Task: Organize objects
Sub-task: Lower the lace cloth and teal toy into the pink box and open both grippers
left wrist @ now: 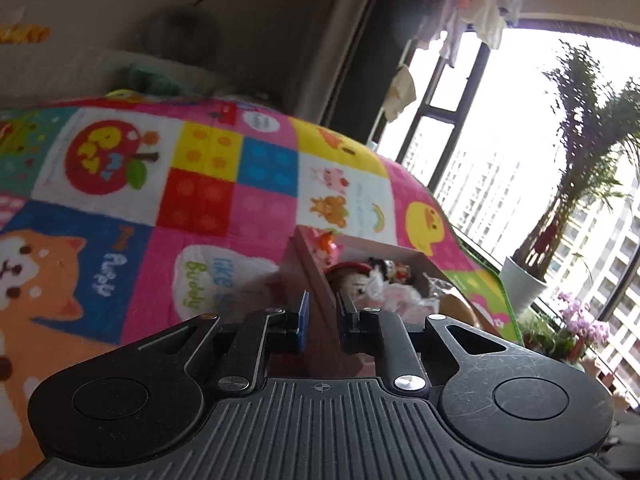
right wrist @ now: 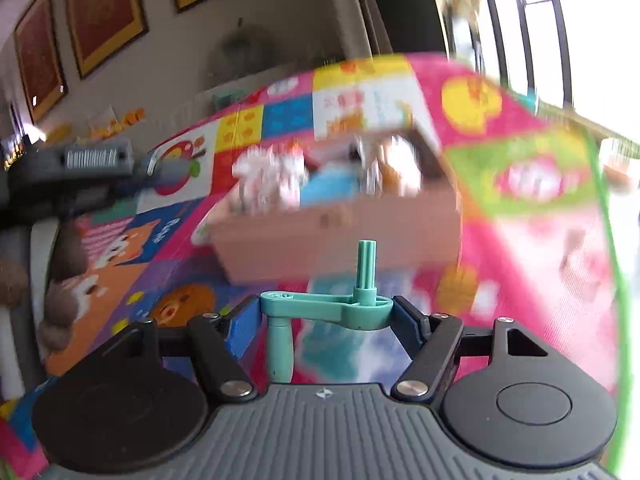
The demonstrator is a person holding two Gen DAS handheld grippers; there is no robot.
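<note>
Left gripper (left wrist: 320,312) clamped on box (left wrist: 316,280) wall, steadying. Right gripper (right wrist: 326,312) pinching teal crank (right wrist: 324,306). I judge next: carry crank over box (right wrist: 340,232), release.

My left gripper (left wrist: 322,316) is matt black plastic, scuffed on its round housings, with shiny metal rivets. Its jaws clamp the plain brown cardboard wall of the box (left wrist: 316,280). At 12 o'clock lies the fuzzy printed cloth blanket (left wrist: 208,184). My right gripper (right wrist: 326,312) grips a smooth, slightly glossy teal plastic crank (right wrist: 332,306).
</note>
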